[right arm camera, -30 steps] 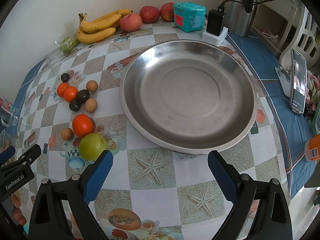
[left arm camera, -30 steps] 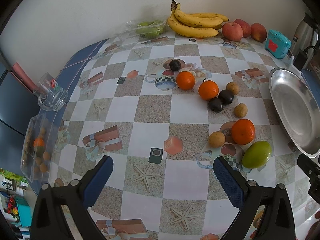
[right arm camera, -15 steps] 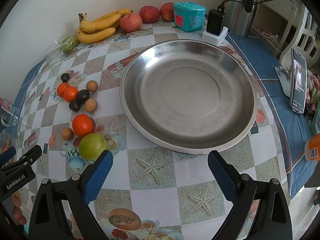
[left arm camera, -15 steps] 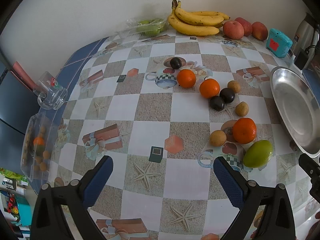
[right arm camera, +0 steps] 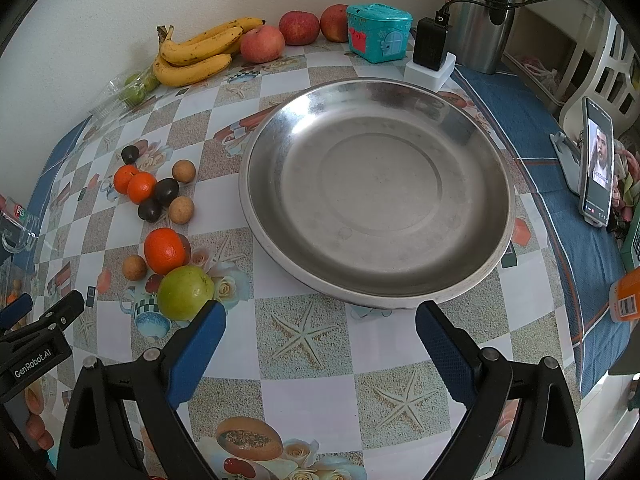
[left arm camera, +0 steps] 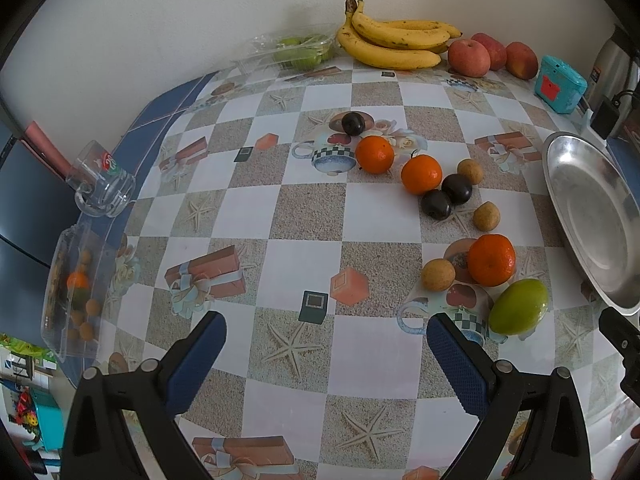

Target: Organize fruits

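Both grippers hover with jaws apart, empty, over a checkered tablecloth [left arm camera: 308, 220]: left gripper [left arm camera: 326, 344] facing scattered fruit, right gripper [right arm camera: 320, 332] just before the steel plate [right arm camera: 472, 264]; white wall beyond.

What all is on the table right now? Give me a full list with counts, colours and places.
metal dish: one, silver, nothing in it, right side
oranges: three, left of dish
green fruit: one, nearest, beside the closest orange
dark plums: three, among the oranges
small brown fruits: four, tan, scattered in same cluster
bananas: one yellow bunch, by wall
apples: three, red, right of bananas
teal tin: one, right of apples
glass mug: one, clear, left edge
phone: one, propped, far right
left gripper: fingers blue, open
right gripper: fingers blue, open
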### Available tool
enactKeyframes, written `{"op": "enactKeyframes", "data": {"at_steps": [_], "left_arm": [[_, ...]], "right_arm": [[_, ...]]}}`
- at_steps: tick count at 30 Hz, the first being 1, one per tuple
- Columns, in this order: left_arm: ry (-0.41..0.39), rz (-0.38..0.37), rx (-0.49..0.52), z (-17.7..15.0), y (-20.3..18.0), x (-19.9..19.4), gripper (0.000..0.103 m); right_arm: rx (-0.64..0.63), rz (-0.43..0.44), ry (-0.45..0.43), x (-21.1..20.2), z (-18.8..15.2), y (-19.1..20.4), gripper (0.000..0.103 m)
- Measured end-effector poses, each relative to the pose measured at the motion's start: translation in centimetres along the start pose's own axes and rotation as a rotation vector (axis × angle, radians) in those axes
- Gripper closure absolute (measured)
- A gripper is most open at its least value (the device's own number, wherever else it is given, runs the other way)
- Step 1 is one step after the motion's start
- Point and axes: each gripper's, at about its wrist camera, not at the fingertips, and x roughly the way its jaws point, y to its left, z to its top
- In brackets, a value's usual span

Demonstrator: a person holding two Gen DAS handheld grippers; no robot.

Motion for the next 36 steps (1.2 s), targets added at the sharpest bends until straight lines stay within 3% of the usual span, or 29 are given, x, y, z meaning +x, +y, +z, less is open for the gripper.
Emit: {"op": "enactKeyframes", "data": {"at_steps": [28,36], "left_arm": [[0.0,0.003,-0.003,0.0,0.0,0.0,0.001],[0.001,0.009,-0.024,0.4,0.6,0.3,0.001]], "right_arm": [[-0.003,-0.001,0.004,0.1,0.0,0.0,0.007],[-0.064,0.031,-0.033,-0.3,0.4,1.5,0.007]]}}
